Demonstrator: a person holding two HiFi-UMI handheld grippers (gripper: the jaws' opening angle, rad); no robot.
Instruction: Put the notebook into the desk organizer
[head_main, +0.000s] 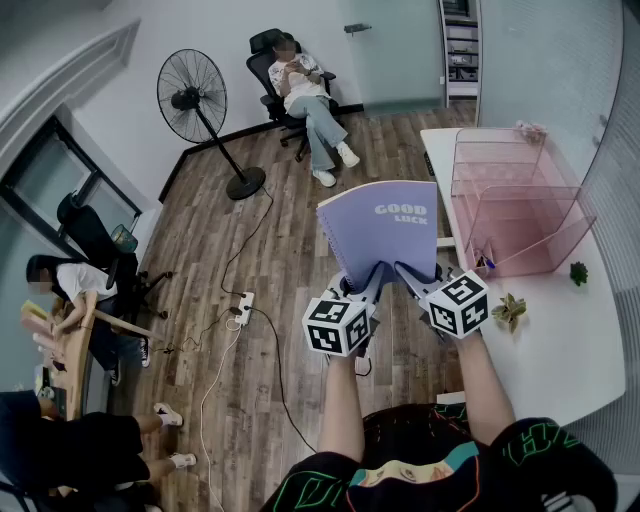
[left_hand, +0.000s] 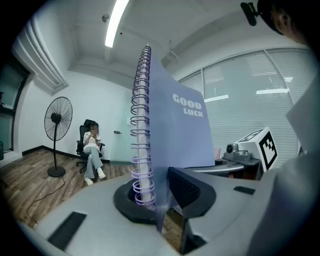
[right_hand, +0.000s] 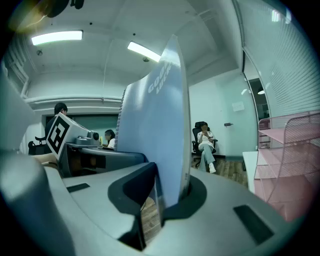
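Both grippers are clamped on the purple spiral notebook (head_main: 385, 228), each biting its bottom edge. In its own view, the left gripper (left_hand: 157, 200) has its jaws narrowed onto the cover right by the wire spiral, whose lowest loops sit in the hollow of one jaw. The right gripper (right_hand: 170, 192) pinches the opposite lower corner, its pads pressed flat on the pages.

Held this way, the notebook stands upright in the air with its "GOOD LUCK" cover facing the person. It hangs just to the left of the pink desk organizer (head_main: 520, 200), near it but not touching, and none of it is inside yet. That organizer stands on a white table (head_main: 560, 350), with a small dried sprig (head_main: 509, 311) lying just in front of it. Well off to the organizer's left stand a floor fan (head_main: 193, 98) and a seated person (head_main: 305, 95).
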